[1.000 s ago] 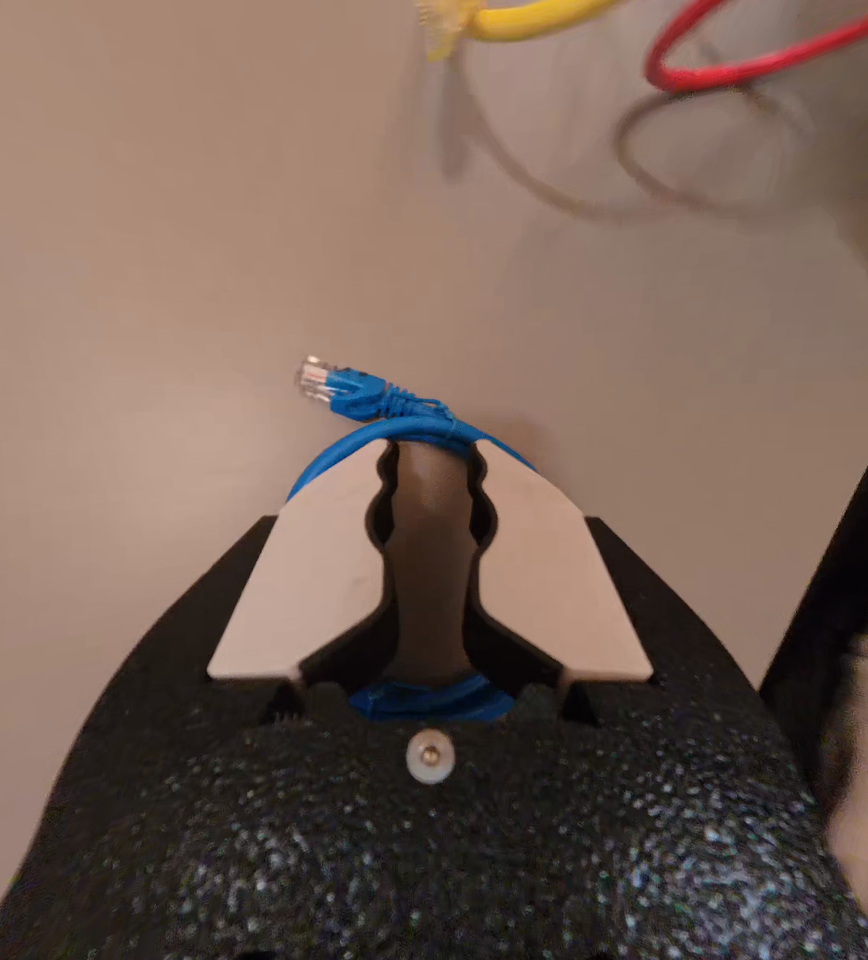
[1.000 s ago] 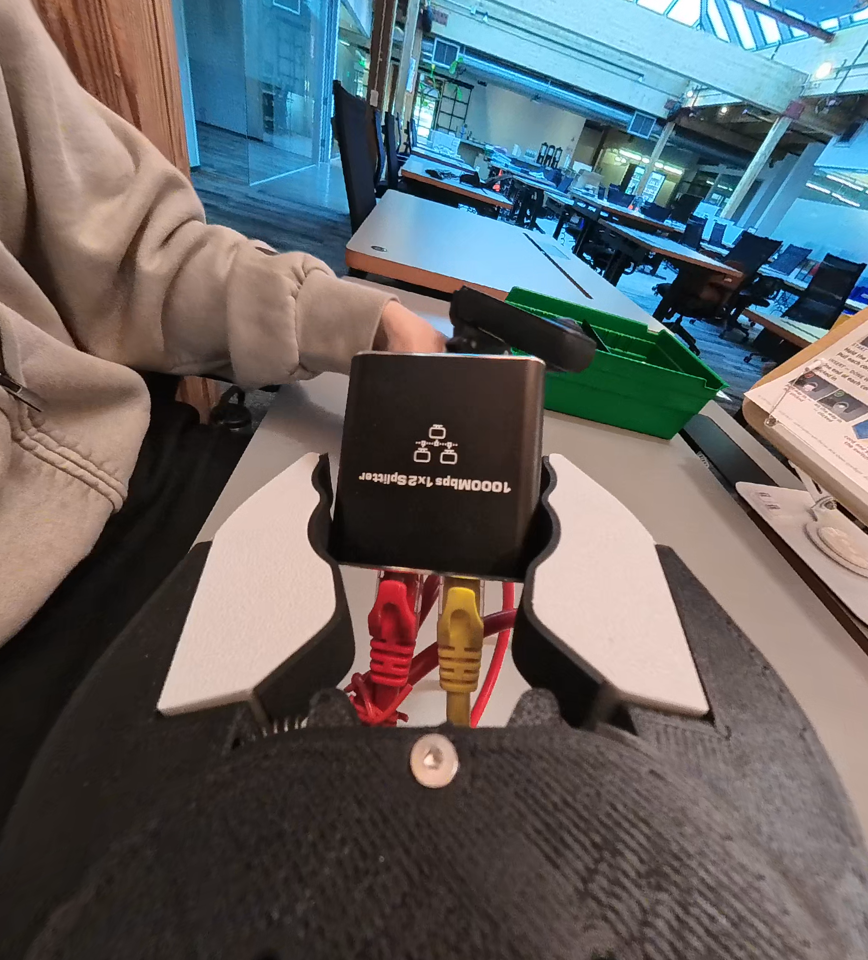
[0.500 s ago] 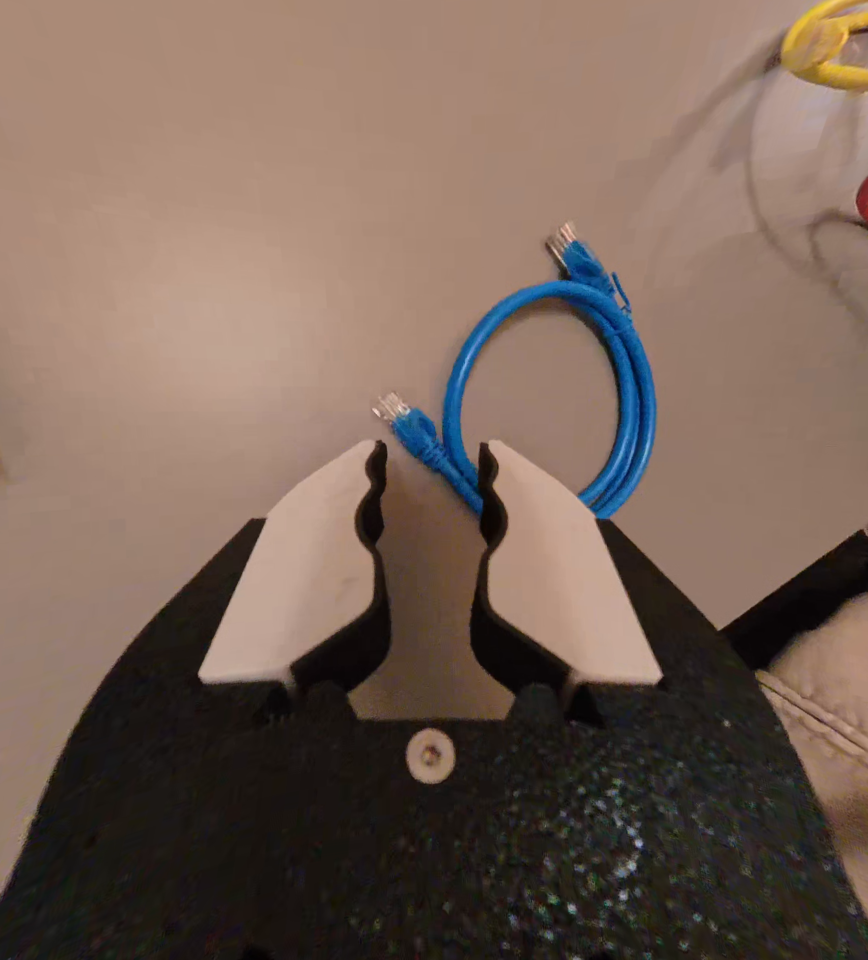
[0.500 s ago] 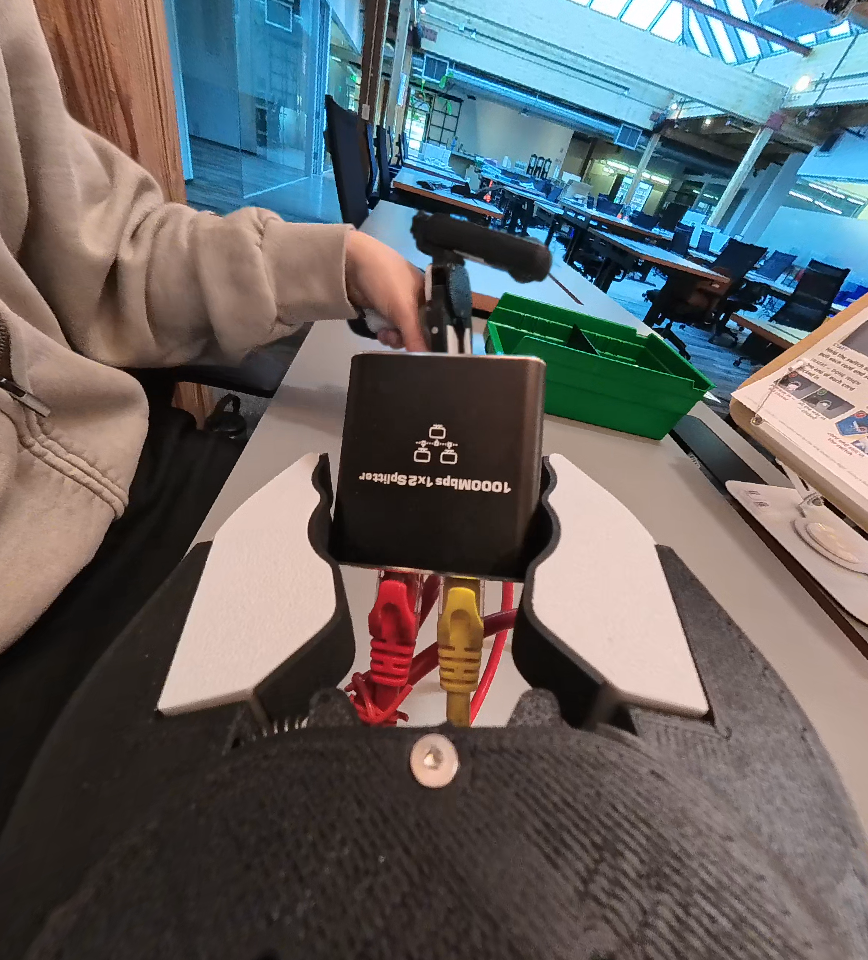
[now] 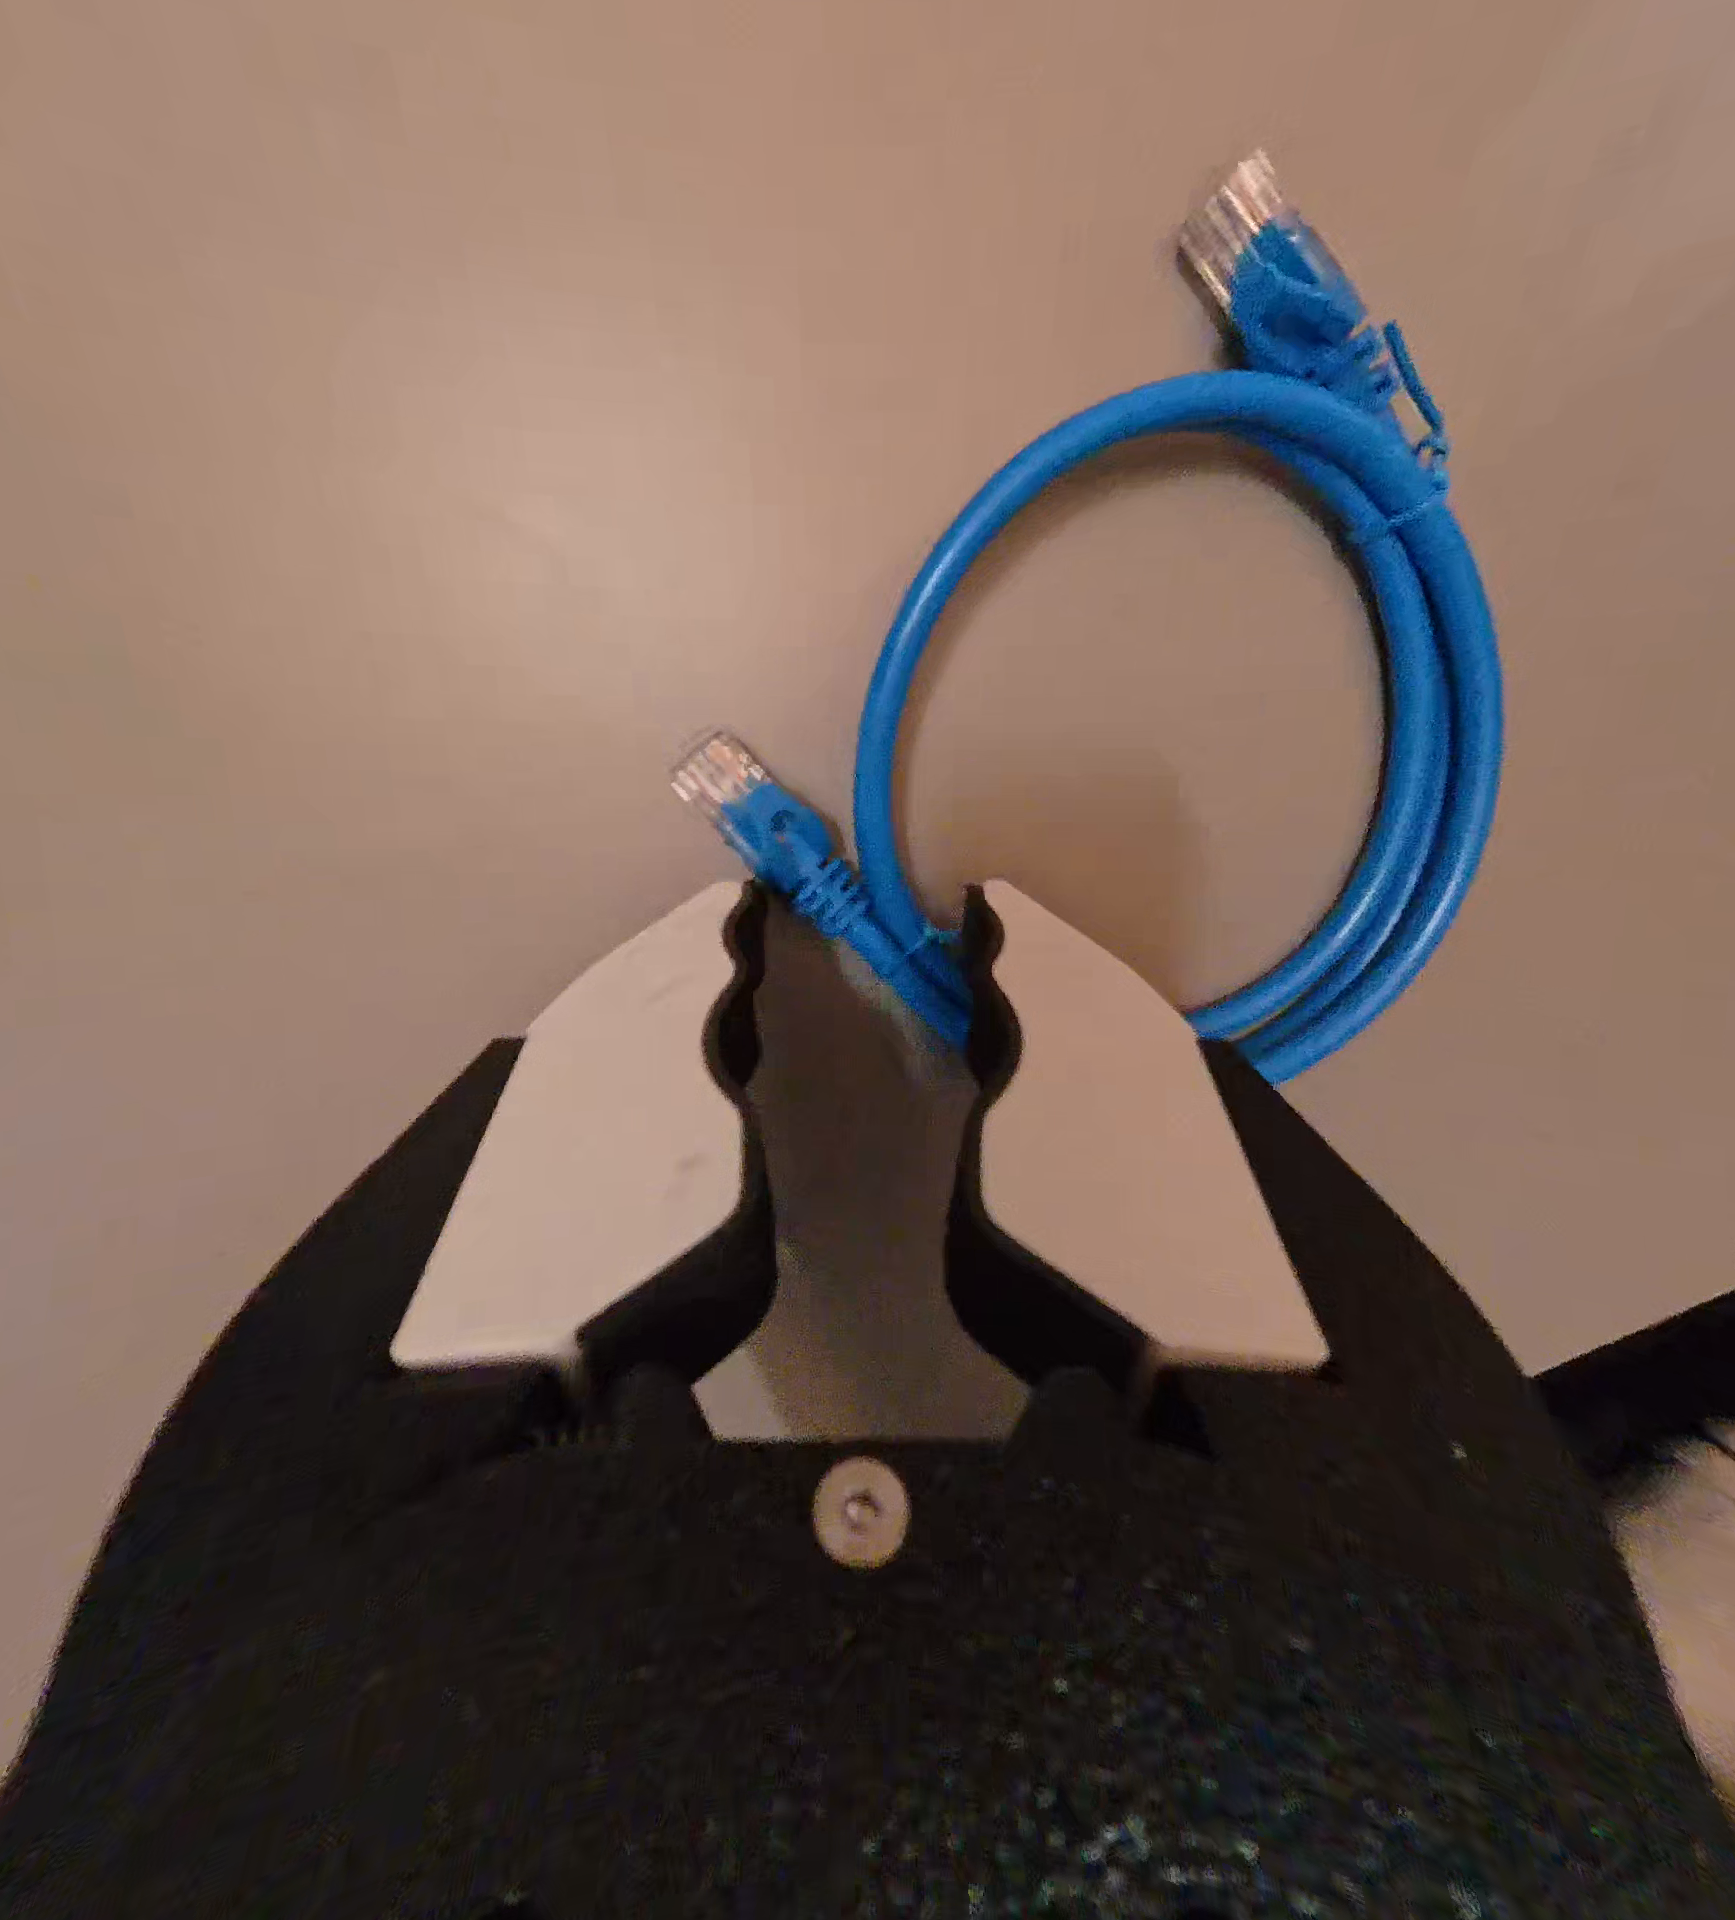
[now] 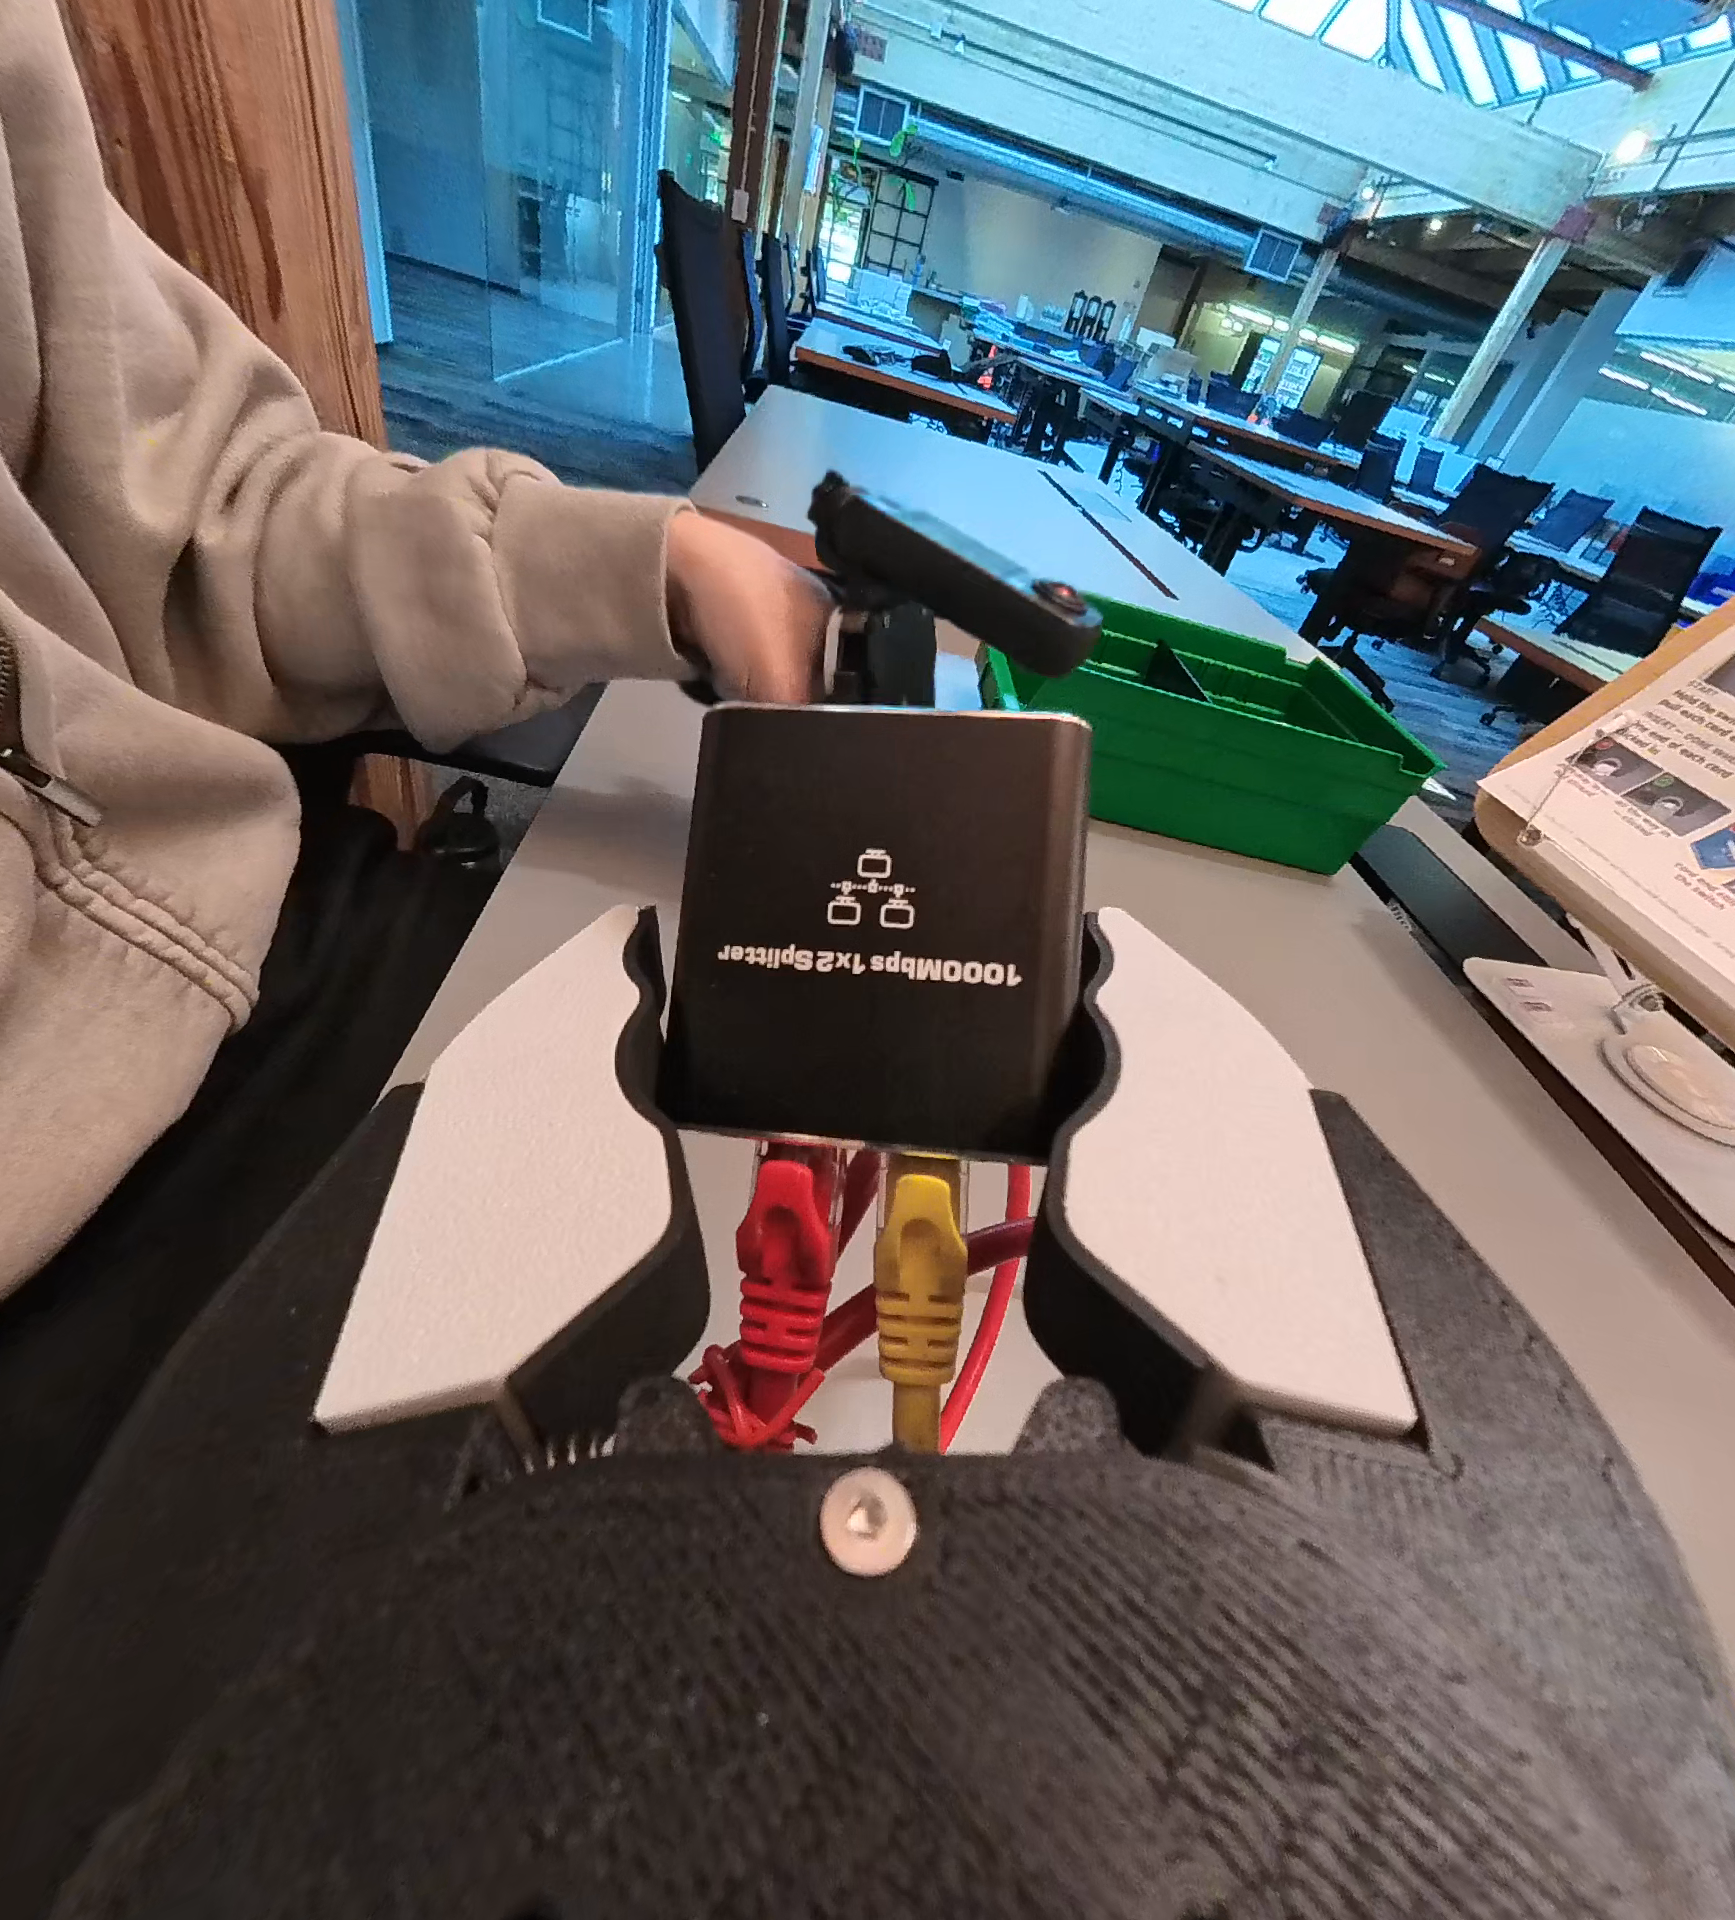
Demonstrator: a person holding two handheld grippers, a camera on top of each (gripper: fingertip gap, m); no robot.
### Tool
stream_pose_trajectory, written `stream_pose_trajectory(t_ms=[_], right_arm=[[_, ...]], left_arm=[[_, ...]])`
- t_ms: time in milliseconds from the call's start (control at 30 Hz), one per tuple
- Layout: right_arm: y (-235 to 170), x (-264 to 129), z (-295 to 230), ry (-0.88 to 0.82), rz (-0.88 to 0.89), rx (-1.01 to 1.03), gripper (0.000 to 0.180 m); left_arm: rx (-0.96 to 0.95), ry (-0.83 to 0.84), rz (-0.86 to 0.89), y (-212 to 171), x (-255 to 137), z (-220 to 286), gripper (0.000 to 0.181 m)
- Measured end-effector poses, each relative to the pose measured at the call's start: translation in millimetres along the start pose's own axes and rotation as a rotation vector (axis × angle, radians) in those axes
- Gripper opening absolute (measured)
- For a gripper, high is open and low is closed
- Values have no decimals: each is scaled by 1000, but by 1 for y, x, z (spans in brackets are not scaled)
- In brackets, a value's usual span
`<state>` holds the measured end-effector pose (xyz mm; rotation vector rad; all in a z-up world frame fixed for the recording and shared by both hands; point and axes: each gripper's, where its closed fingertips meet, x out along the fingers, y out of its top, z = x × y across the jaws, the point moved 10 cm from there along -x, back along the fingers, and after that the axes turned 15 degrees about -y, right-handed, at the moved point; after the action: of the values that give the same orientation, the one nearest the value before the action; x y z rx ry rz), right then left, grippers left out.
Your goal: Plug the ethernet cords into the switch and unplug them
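Observation:
In the left wrist view a coiled blue ethernet cord (image 5: 1403, 727) lies on the beige table (image 5: 323, 468). Its near plug (image 5: 738, 800) points up-left just ahead of my left gripper (image 5: 863, 914), which is open. The cord's neck runs between the fingertips, against the right one. Its far plug (image 5: 1258, 249) lies at the upper right. My right gripper (image 6: 873, 935) is shut on the black switch (image 6: 873, 831) and holds it above the table. A red plug (image 6: 780, 1278) and a yellow plug (image 6: 915, 1288) sit in its near-side ports.
Beyond the switch, a hand (image 6: 749, 623) in a grey sleeve holds the left gripper (image 6: 956, 582). A green bin (image 6: 1237, 748) stands behind it on the grey table (image 6: 1310, 987). An instruction sheet on a stand (image 6: 1673, 831) is at the right. My right fingertips sit around 30 centimetres from my left ones.
The left gripper pulled back off the blue coil, then moved in so the near plug's neck sits between its open fingertips. Yellow and red cords left its view. The right gripper kept still.

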<state>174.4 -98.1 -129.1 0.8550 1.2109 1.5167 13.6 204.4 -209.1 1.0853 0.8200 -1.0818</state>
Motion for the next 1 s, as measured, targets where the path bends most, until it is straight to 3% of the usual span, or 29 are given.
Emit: stream_pose_trajectory(t_ms=[100,200,267,367,467,567,733,900,1000], right_arm=[[-1,-1,1,1,6,8,76],[0,-1,1,3,7,3,76],[0,-1,0,3,3,1,76],[1,-2,0,-3,0,-2,76],[0,-3,1,-1,-1,-1,76],[0,-3,1,2,5,6,76],[-1,-2,0,8,1,4,76],[-1,-4,1,4,8,8,76],[-1,-4,2,3,11,9,76]], left_arm=[[129,-23,-27,4,6,-3,33],[444,-44,-56,14,9,-6,30],[542,24,-90,18,7,-5,28],[477,70,-43,27,-5,2,24],[418,-68,55,27,-10,25,25],[297,-249,30,23,4,46,29],[147,-346,47,31,25,54,31],[220,-245,-23,36,38,66,29],[366,-167,-43,36,43,76,25]])
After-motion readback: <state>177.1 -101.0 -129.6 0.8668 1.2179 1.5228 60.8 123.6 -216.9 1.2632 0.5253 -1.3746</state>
